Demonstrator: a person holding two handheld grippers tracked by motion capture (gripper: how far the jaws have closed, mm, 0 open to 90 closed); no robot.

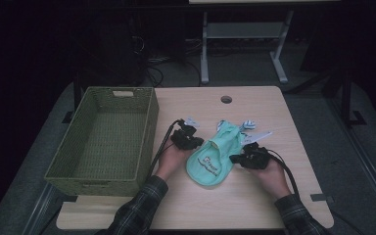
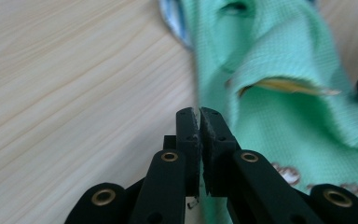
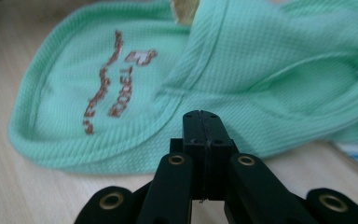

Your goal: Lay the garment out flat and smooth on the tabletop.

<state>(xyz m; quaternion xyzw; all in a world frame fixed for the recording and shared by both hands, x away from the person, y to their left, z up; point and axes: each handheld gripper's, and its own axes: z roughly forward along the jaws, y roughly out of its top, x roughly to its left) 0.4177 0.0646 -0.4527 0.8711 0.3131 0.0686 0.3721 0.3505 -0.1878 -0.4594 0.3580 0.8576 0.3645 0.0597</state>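
A: The left gripper [image 2: 200,112] has its jaws pressed together at the edge of the green cloth [image 1: 214,155], but it cannot be told if fabric is pinched between them. The right gripper [image 3: 203,114] has its jaws together too, with nothing visible between them, just beside the cloth's folded edge.

B: So which step is it?

A: It looks like the person is folding or arranging the cloth, which lies on the table [image 1: 254,205] between the two grippers. The next move probably calls for opening the jaws and taking an edge properly.

B: And the count, from big to small?

A: One table, one woven basket [image 1: 103,139] at the left, empty, one green cloth, two grippers, and a small striped piece [image 1: 247,125] behind the cloth.
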